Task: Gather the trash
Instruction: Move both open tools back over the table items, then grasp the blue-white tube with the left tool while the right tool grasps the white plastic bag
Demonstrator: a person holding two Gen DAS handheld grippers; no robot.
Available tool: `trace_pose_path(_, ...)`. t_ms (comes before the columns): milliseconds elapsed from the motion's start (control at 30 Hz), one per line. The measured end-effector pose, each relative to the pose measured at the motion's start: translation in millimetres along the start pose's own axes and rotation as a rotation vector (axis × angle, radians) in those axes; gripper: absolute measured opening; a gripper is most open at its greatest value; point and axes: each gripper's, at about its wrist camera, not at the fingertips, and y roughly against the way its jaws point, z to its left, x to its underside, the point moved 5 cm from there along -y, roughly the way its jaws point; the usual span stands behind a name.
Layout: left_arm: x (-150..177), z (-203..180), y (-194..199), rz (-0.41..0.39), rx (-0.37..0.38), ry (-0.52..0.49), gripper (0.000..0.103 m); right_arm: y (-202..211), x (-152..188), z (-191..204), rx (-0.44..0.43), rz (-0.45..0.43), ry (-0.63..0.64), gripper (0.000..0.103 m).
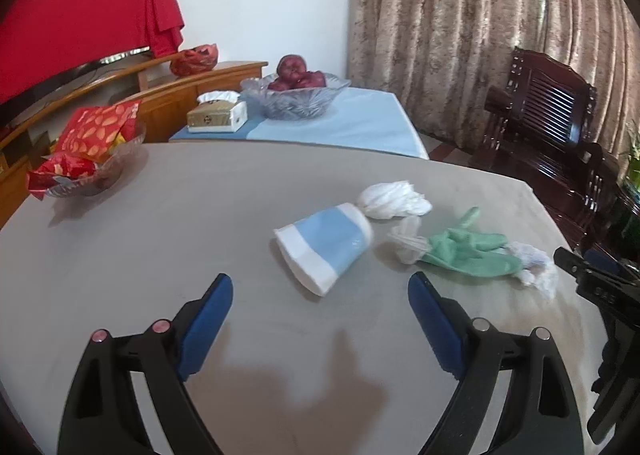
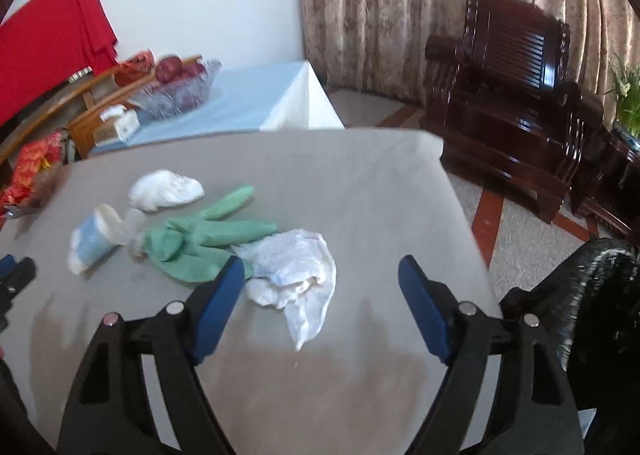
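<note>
Grey table [image 1: 160,239], tipped paper cup [image 1: 325,251], snack bowl [image 1: 86,171]

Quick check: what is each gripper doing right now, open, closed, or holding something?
Left gripper: open, holding nothing.
Right gripper: open, holding nothing.

The left gripper [image 1: 320,283] has black plastic arms and two flat blue fingers [image 1: 210,325]. The right gripper [image 2: 322,267] looks the same. Each arm has little round buttons, pink on one side and silver on the other.
</note>
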Motion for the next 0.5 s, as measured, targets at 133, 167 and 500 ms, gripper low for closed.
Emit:
trace_pose_path(133, -3, 5, -18, 0.019, -0.002, 0.007, 0.088, -29, 3, 2, -0.002, 0.053, -0.006, 0.073)
trace_pose_path(167, -4, 5, -24, 0.028, -0.001, 0.010, 0.088, -33, 3, 2, -0.004, 0.061, -0.006, 0.072)
trace_pose_path(500, -7, 0, -74, 0.104, 0.035, 0.068, 0.082, -49, 14, 16, -0.114, 0.133, 0.024, 0.026)
